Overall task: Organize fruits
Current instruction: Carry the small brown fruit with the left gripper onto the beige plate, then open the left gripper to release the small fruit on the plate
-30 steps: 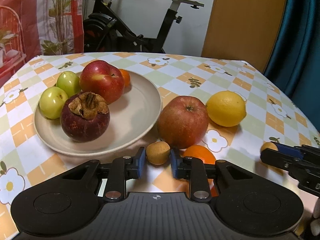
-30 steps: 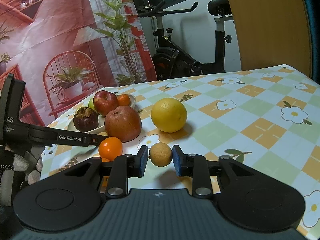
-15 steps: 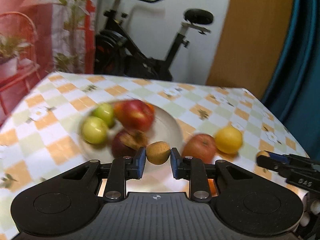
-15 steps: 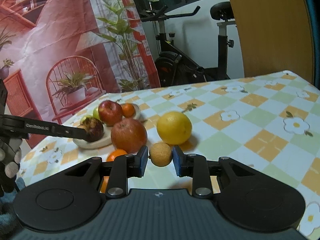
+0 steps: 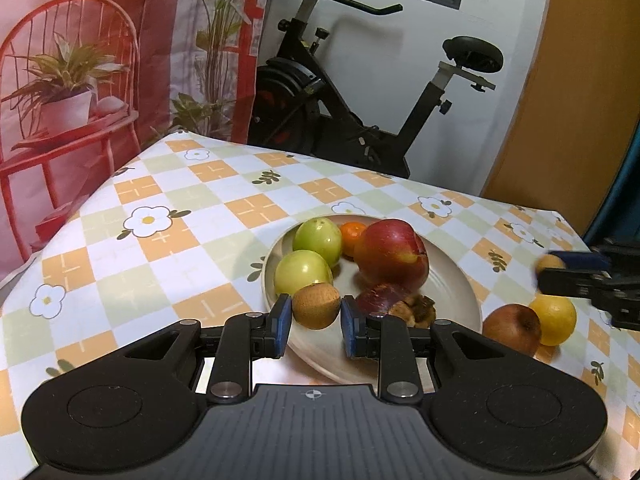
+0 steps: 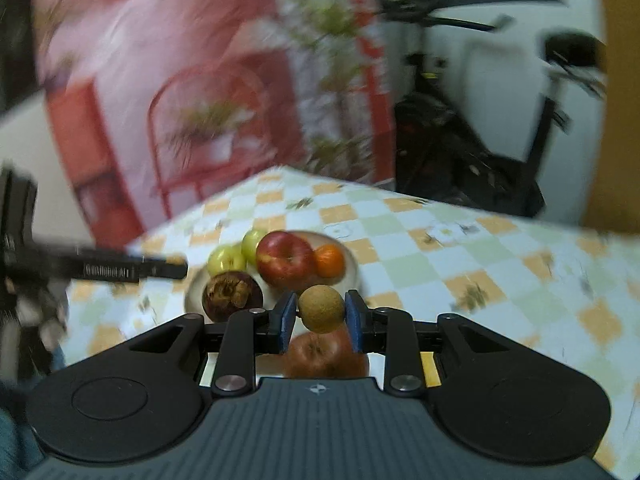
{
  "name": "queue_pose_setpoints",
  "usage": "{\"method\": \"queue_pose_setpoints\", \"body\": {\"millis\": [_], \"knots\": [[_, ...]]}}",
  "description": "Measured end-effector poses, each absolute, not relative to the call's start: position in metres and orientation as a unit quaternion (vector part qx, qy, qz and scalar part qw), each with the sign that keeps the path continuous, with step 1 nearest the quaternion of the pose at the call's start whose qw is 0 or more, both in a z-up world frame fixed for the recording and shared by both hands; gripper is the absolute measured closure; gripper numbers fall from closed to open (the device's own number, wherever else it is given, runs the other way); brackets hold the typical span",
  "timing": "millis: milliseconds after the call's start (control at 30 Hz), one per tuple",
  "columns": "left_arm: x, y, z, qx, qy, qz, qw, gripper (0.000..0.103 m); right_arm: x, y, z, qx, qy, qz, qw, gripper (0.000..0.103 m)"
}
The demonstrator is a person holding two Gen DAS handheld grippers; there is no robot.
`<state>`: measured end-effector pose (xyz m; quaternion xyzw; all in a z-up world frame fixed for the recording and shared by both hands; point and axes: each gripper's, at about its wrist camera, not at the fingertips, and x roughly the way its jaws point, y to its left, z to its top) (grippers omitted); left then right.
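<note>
My left gripper (image 5: 314, 320) is shut on a small brown round fruit (image 5: 316, 305), held above the near rim of the beige plate (image 5: 456, 292). On the plate lie two green fruits (image 5: 318, 236), a red apple (image 5: 390, 252), a small orange (image 5: 352, 234) and a dark mangosteen (image 5: 384, 302). My right gripper (image 6: 320, 320) is shut on a second brown round fruit (image 6: 321, 308), raised over a reddish apple (image 6: 320, 354) on the cloth. The right wrist view is blurred. A yellow citrus (image 5: 554, 318) and the reddish apple (image 5: 512, 328) sit right of the plate.
The table wears a checked flower-print cloth (image 5: 192, 216), its left edge close to a red printed backdrop (image 5: 80, 80). An exercise bike (image 5: 360, 100) stands behind the far edge. The other gripper's fingers (image 5: 576, 276) reach in from the right in the left wrist view.
Both grippers rose and drew back with their brown fruits. The left one swung leftward, so the plate now lies straight ahead. The right one rolled and turned toward the plate; its view is blurred.
</note>
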<state>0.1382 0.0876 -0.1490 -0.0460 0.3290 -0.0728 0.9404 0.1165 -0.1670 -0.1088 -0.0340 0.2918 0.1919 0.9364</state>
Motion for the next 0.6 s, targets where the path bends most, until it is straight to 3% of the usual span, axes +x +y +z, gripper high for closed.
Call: {"method": "queue_pose_setpoints", "body": {"millis": [267, 600], "knots": [[0.146, 0.088, -0.158, -0.04, 0.329, -0.089, 0.939, 0.075, 0.182, -0.124, -0.141, -0.126, 0.352, 0.198, 0.906, 0.074], [0.154, 0.09, -0.163, -0.045, 0.34, -0.097, 0.934, 0.075, 0.225, -0.113, -0.172, -0.162, 0.41, 0.176, 0.88, 0.074]]}}
